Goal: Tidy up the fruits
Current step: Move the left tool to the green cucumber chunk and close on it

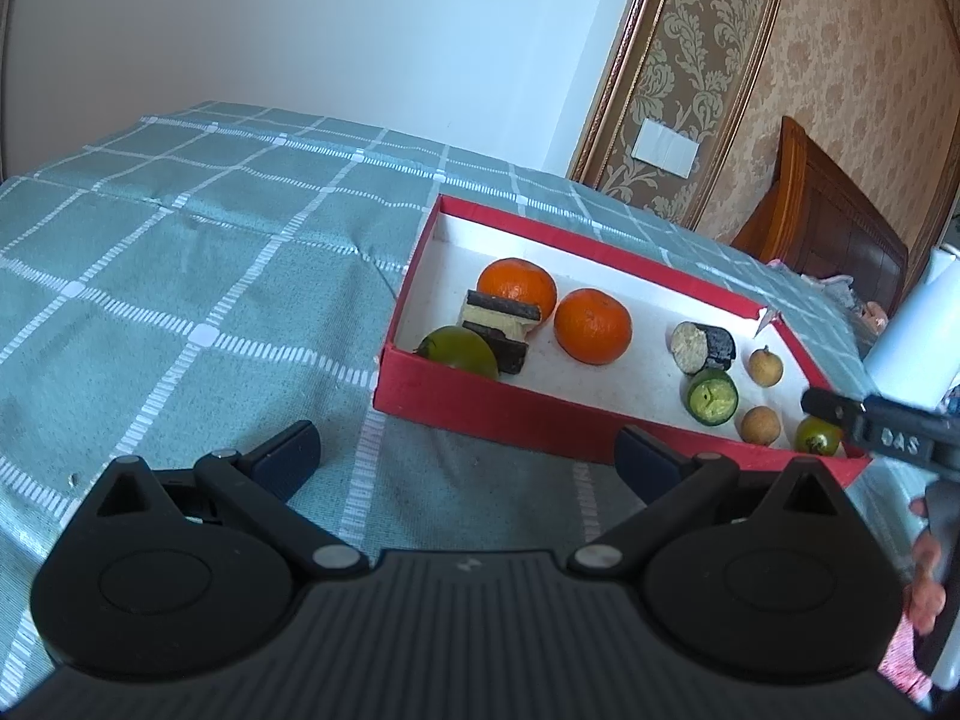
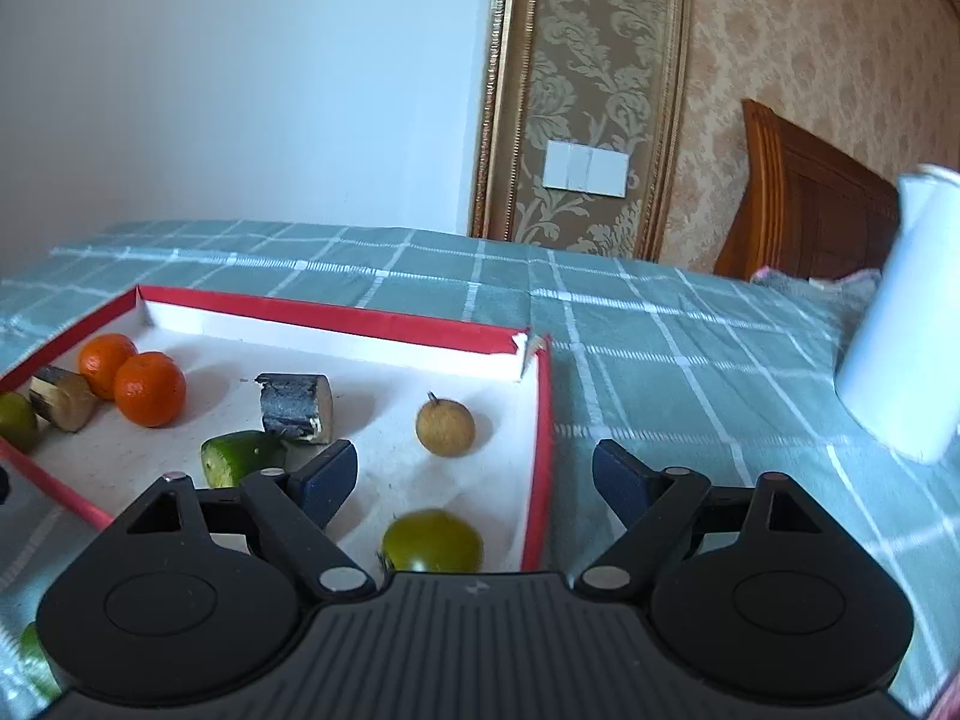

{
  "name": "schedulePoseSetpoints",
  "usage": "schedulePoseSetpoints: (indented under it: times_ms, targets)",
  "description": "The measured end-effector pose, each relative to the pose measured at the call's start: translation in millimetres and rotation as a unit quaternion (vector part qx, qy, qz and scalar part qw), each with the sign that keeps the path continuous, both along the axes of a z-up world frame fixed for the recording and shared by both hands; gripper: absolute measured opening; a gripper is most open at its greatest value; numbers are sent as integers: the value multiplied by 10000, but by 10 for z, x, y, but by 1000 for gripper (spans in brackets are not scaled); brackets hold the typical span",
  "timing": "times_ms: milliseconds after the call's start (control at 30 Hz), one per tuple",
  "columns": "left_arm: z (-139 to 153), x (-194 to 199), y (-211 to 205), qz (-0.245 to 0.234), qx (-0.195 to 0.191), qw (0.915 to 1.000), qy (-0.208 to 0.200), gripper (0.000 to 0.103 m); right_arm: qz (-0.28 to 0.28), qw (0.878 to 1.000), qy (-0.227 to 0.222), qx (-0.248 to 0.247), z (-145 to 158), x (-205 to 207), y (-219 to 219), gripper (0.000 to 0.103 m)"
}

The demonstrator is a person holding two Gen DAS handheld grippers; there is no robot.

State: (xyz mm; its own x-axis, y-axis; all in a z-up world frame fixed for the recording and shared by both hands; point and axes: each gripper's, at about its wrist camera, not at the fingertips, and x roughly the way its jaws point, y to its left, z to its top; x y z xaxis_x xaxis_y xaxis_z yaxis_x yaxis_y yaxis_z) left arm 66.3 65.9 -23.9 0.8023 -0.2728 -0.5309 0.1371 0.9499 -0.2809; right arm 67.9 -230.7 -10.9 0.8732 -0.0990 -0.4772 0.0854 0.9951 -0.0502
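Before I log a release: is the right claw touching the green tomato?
Apart. The right wrist view shows the right claw open, the green tomato lying free between its fingers.

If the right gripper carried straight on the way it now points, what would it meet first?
Probably the red box's right wall: it runs up between the open fingers of the right gripper. The small green fruit sits lower and nearer, likely beneath the line. Depth is uncertain.

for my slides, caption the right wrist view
Open right gripper above a small green fruit in the red-rimmed cardboard box.
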Motion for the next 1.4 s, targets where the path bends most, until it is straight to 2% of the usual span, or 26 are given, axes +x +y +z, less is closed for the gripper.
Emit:
schedulePoseSetpoints:
  times_ms: [100, 200, 267, 400, 533, 800, 867, 1000, 1033, 1100, 1133, 1233, 1300, 1400]
  targets:
    - [47, -95, -2, -174, -119, 9998, 41, 103, -73, 9998, -19, 198, -6, -117, -90, 86]
    - [179, -274, -97, -252, -257, 9993, -107, 103, -317, 9989, -56, 334, -2, -210, -188, 90]
    - [255, -341, -262, -342, -94, 9994, -59, 103, -431, 9978, -143, 479, 16, -247, -250, 93]
    - [288, -440, -682, -557, 493, 9972, 77, 103, -418, 9968, -196, 655, 38, -308, -297, 93]
    - [289, -519, -884, -723, 362, 9967, 85, 103, -391, 9976, -189, 541, 18, -407, -265, 93]
    - [215, -464, -1006, -655, 293, 9967, 370, 103, -445, 9973, -158, 561, 1, -474, -288, 93]
    - [159, -451, -1040, -674, 369, 9961, 443, 103, -469, 9972, -163, 557, 0, -473, -290, 93]
    - [79, -460, -1104, -622, 590, 9957, 341, 103, -460, 9973, -145, 558, -3, -473, -290, 93]
    - [65, -457, -1110, -624, 615, 9957, 315, 102, -460, 9973, -139, 555, -5, -470, -288, 93]
    - [49, -456, -1130, -661, 706, 9950, 259, 94, -458, 9974, -118, 548, -10, -464, -284, 93]
    - [38, -454, -1144, -710, 771, 9942, 245, 86, -453, 9974, -109, 547, -15, -462, -279, 93]
    - [9, -476, -1170, -739, 952, 9926, 118, 76, -436, 9976, -106, 523, -19, -470, -270, 93]
    - [0, -496, -1167, -826, 924, 9923, 41, 70, -419, 9978, -88, 508, -22, -468, -260, 93]
    - [-2, -506, -1168, -987, 852, 9915, -28, 55, -360, 9980, -55, 515, -30, -465, -248, 93]
